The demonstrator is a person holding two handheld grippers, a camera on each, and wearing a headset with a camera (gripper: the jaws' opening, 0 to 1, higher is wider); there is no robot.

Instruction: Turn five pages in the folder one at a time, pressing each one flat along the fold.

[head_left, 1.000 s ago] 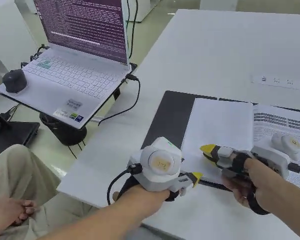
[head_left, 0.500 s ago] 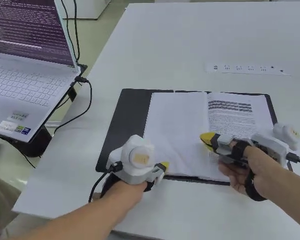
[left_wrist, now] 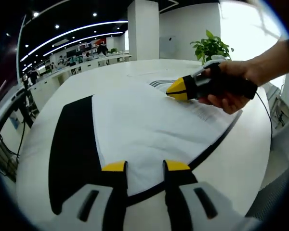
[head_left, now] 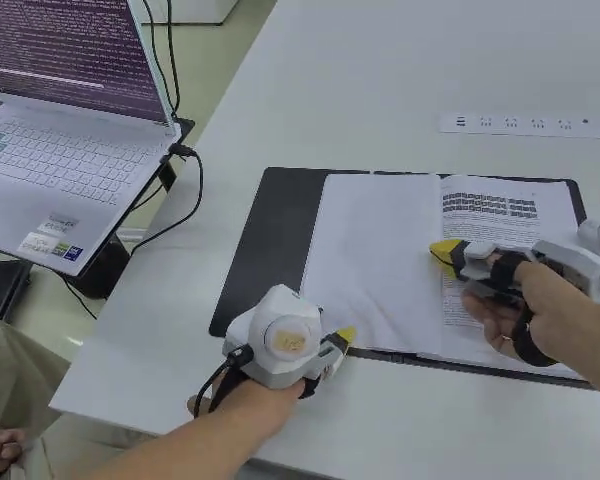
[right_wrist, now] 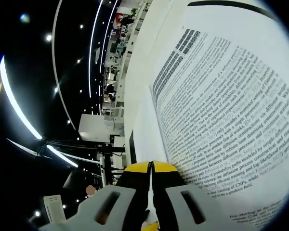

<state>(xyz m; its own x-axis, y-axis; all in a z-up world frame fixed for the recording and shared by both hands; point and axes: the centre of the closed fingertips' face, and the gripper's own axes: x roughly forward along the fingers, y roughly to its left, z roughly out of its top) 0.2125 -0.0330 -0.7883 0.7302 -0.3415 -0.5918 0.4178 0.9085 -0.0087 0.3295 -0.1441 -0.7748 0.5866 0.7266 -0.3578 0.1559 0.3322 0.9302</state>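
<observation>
Presently, head view: the folder [head_left: 270,240] lies open on the white counter [head_left: 380,90], black cover to the left, a blank page [head_left: 375,250] beside it and a printed page [head_left: 500,215] to the right. The right gripper [head_left: 444,247] has its yellow tip at the fold between the two, and the left gripper [head_left: 346,335] sits at the folder's near edge. Left gripper view: fingers [left_wrist: 114,167] spread, grasping nothing, just over the blank page's near edge. Right gripper view: fingers [right_wrist: 137,169] clenched tip to tip, no paper visibly between them, low over the printed text. Hazards, as judged: nothing pins the blank page, so it may spring back or buckle. Hard tips dragged along the fold could crease or tear the sheet. The folder may skid on the smooth counter. The next pinch could lift two sheets.
</observation>
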